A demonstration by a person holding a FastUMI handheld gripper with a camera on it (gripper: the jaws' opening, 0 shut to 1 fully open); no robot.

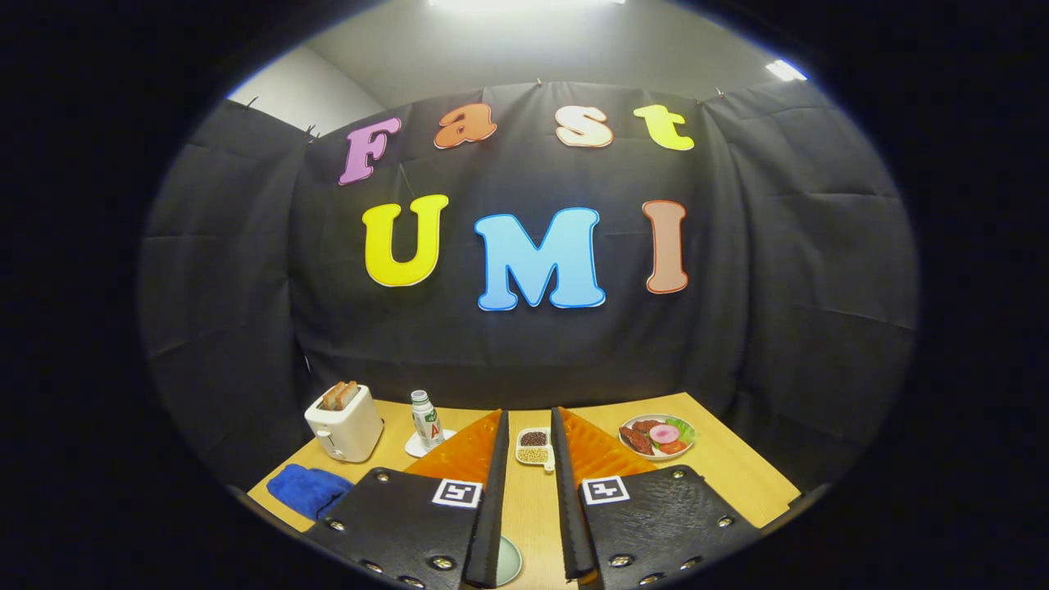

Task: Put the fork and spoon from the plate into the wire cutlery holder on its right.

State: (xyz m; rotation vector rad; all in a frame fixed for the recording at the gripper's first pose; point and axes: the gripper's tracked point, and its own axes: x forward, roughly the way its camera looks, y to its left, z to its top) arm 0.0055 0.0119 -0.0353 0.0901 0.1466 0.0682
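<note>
Fingers [529, 524] stood apart with nothing between them but bare table [737, 467]; I was gripping nothing. Tucked low at about six o'clock, just beside the left finger's near end, I could make out a pale green rim [510, 561] that I took for the edge of the plate, though I could not tell for certain. Fork, spoon and wire holder I could not pick out at all, so my first worry was plain: I was aimed too high, over the table's far half, and any reach from that pose would have gone past the cutlery.

Just ahead of the fingertips at twelve o'clock sat a small divided dish of beans [533, 447], the likeliest thing to be knocked if I pushed forward. Beyond it at eleven o'clock stood a small bottle [425, 418] on a coaster, easy to topple. A toaster [344, 422] sat at ten o'clock with a blue cloth [307, 489] nearer me, and a plate of food [657, 435] at one o'clock, which I might have mistaken for the right plate.
</note>
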